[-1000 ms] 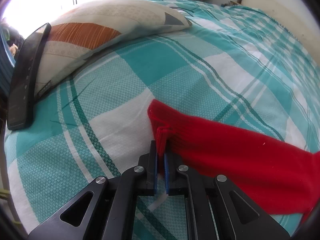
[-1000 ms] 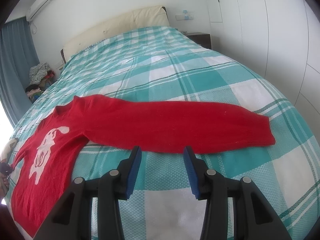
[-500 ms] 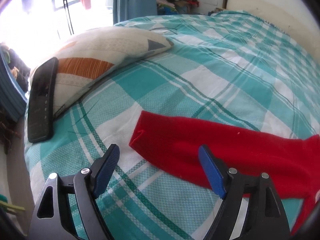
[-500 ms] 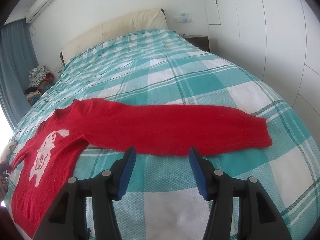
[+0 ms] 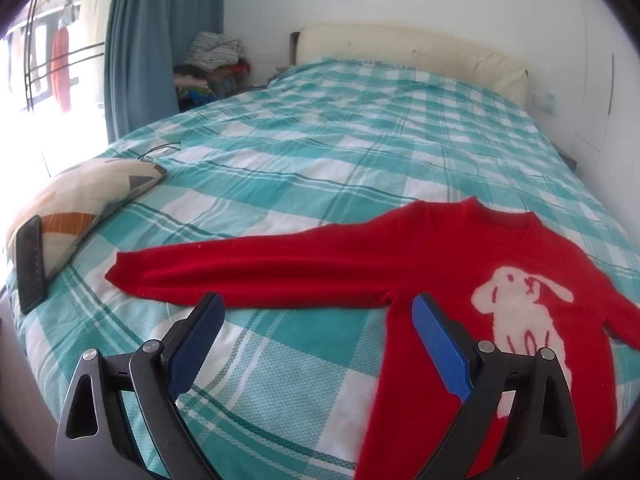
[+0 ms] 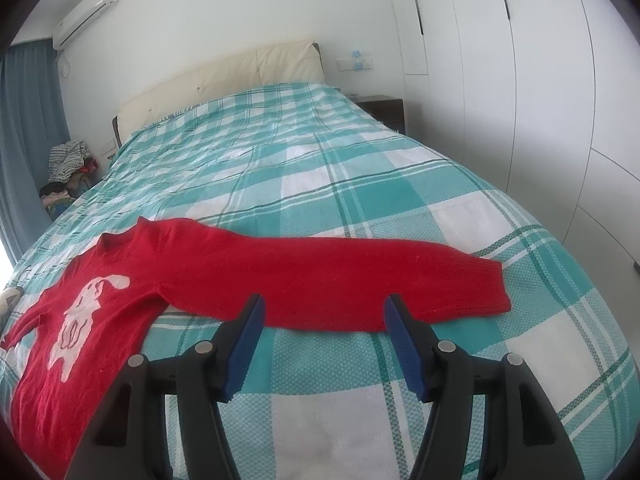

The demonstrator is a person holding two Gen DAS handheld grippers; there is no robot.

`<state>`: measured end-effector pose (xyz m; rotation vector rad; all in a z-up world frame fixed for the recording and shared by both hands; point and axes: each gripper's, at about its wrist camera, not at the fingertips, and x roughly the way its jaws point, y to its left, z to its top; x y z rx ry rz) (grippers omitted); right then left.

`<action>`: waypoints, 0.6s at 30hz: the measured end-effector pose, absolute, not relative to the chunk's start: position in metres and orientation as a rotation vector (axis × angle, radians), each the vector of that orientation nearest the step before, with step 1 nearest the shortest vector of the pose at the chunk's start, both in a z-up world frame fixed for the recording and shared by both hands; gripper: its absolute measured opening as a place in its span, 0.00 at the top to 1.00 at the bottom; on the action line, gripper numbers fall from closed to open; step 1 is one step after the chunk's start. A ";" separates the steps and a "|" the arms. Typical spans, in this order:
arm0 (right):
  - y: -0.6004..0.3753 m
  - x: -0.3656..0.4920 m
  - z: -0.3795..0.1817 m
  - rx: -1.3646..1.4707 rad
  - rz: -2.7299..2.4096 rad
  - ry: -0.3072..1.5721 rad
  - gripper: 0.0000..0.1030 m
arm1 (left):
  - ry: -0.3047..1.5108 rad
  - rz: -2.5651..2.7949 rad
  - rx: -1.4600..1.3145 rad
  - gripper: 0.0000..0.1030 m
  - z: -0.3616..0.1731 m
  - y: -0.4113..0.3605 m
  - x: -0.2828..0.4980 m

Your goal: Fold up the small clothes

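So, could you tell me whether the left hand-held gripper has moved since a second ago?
Yes. The left hand-held gripper let go of the red sweater cuff and pulled back and up; the phone now looks smaller and farther off.

Home bedroom: checked bed point(image 6: 320, 184), padded headboard point(image 6: 224, 76), wardrobe point(image 6: 520, 80), curtain point(image 5: 160, 40).

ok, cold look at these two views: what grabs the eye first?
The red sweater with a white rabbit motif, spread flat with both sleeves out across the teal plaid bedspread. Next, both sets of blue-padded tongs, left and right, open and empty just short of the sleeves. A dark phone leans on a patterned pillow at the left bed edge.
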<state>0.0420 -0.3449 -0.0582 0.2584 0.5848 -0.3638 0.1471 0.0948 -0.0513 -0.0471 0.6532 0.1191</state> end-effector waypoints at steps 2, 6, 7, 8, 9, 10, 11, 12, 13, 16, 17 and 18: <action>-0.344 0.043 -0.059 0.248 -0.368 0.588 0.38 | 0.663 0.114 -0.015 0.07 -0.059 0.088 0.152; -0.341 0.047 -0.062 0.232 -0.366 0.603 0.38 | 0.676 0.133 0.007 0.07 -0.070 0.088 0.155; -0.340 0.049 -0.063 0.227 -0.365 0.605 0.38 | 0.681 0.139 0.001 0.07 -0.071 0.088 0.155; -0.340 0.050 -0.063 0.222 -0.364 0.606 0.38 | 0.686 0.143 -0.006 0.07 -0.072 0.090 0.155; -0.339 0.051 -0.064 0.218 -0.363 0.608 0.38 | 0.690 0.146 -0.014 0.07 -0.073 0.092 0.156; -0.338 0.052 -0.065 0.215 -0.361 0.610 0.38 | 0.695 0.149 -0.020 0.07 -0.074 0.093 0.157; -0.338 0.053 -0.066 0.212 -0.359 0.614 0.38 | 0.698 0.151 -0.024 0.07 -0.075 0.094 0.158; -0.338 0.055 -0.067 0.209 -0.357 0.621 0.38 | 0.699 0.152 -0.025 0.07 -0.077 0.094 0.158; -0.338 0.056 -0.069 0.207 -0.357 0.628 0.38 | 0.699 0.154 -0.021 0.07 -0.077 0.093 0.158; -0.337 0.058 -0.072 0.210 -0.349 0.641 0.38 | 0.696 0.156 0.003 0.07 -0.079 0.088 0.157; -0.337 0.059 -0.072 0.209 -0.347 0.642 0.38 | 0.696 0.156 0.010 0.07 -0.079 0.087 0.157; -0.336 0.059 -0.072 0.208 -0.344 0.643 0.38 | 0.698 0.157 0.015 0.07 -0.080 0.086 0.157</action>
